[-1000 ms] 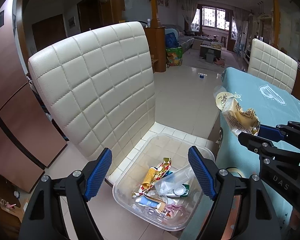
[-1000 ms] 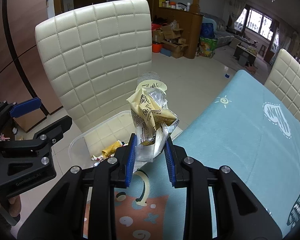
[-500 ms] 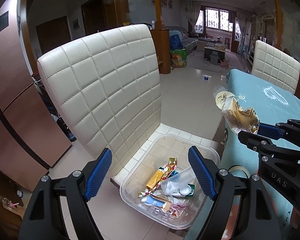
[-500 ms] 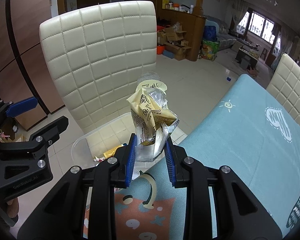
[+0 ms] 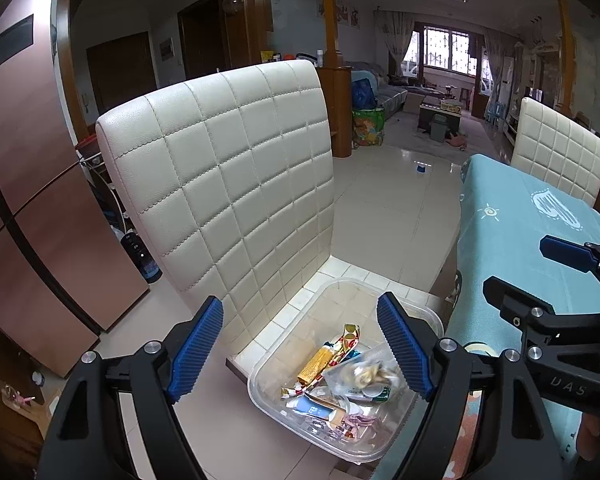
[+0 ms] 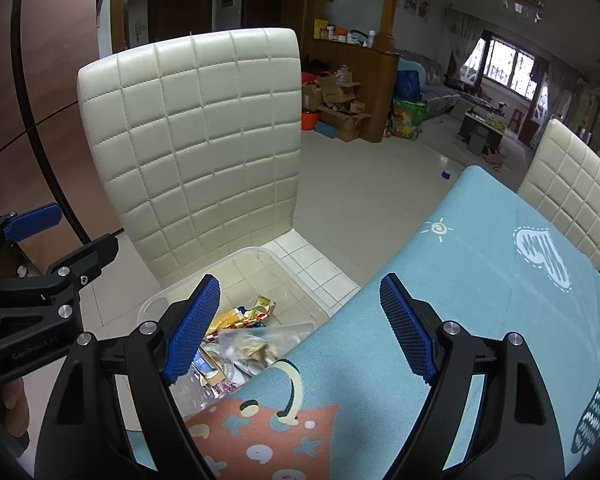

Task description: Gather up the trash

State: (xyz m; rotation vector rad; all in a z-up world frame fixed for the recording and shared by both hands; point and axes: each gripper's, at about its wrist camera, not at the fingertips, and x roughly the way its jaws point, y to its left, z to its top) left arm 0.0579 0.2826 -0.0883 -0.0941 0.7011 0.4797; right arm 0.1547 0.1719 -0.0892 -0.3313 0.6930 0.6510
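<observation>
Jaws of your right gripper (image 6: 298,322) are opening with nothing between them; your left gripper (image 5: 300,346) hangs wide and empty too. Just beyond both, the crumpled yellow-and-clear plastic wrapper (image 6: 249,349) lies among other trash in the clear plastic tub (image 5: 342,286) on the cream quilted chair's seat (image 5: 342,270), beside the blue-clothed table's edge (image 6: 340,314). Such film looks feather-light, soft and slippery: pinch a bunched fold, not a flat face.
</observation>
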